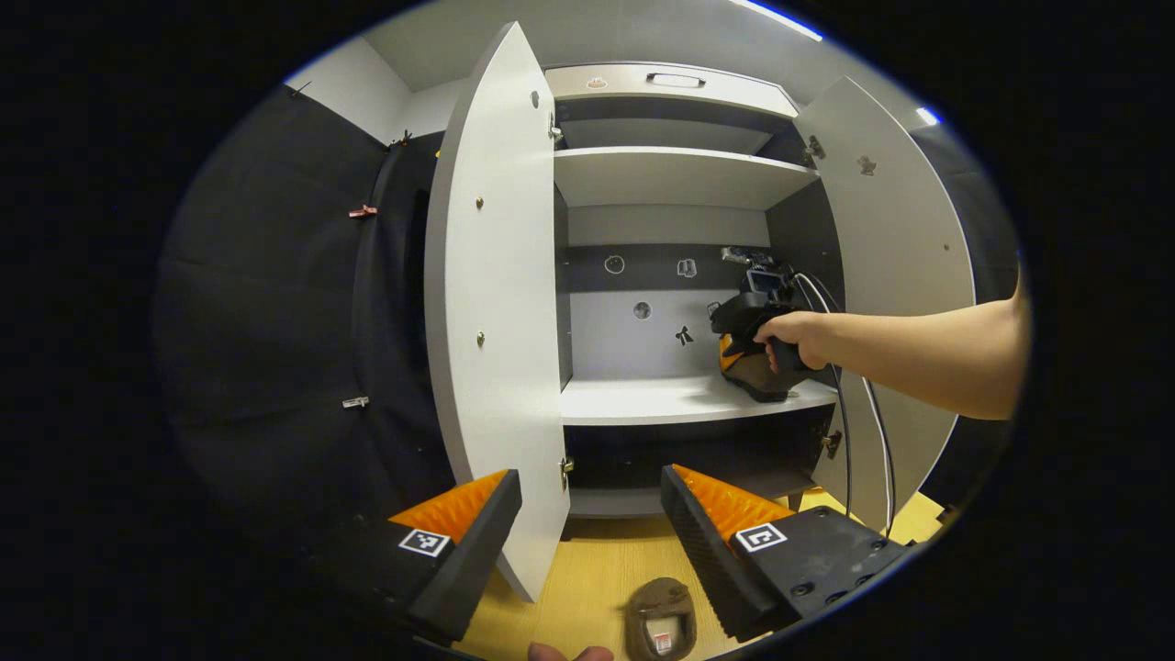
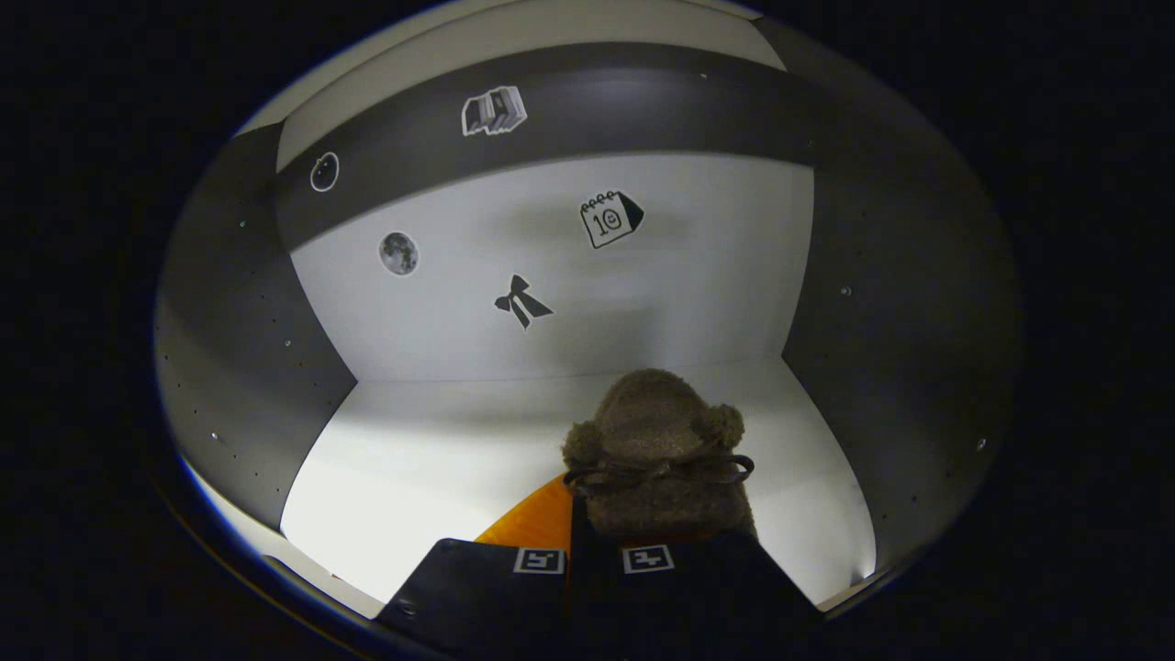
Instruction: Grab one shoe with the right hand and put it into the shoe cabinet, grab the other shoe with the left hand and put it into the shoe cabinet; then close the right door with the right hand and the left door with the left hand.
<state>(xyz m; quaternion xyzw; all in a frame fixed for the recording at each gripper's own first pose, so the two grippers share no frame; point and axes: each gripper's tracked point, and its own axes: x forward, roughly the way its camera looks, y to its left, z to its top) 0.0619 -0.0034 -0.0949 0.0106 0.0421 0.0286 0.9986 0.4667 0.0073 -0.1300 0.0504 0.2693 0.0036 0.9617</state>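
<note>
The white shoe cabinet (image 1: 675,174) stands with both doors open. In the left gripper view a hand (image 1: 799,338) holds my right gripper (image 1: 748,353) inside it, at the right end of the middle shelf (image 1: 643,399). In the right gripper view my right gripper (image 2: 587,528) is shut on a fuzzy brown shoe (image 2: 656,441) with a bow, its toe pointing at the back wall, low over the shelf (image 2: 431,459). The other brown shoe (image 1: 661,622) lies on the wooden floor in front of the cabinet. My left gripper (image 1: 587,519) hovers open above it, holding nothing.
The left door (image 1: 496,303) swings out toward me, its edge right between my left fingers. The right door (image 1: 895,257) stands open behind the arm. A cable (image 1: 849,441) hangs from the right gripper. Black cloth wall (image 1: 275,321) lies left. Stickers dot the back wall (image 2: 523,303).
</note>
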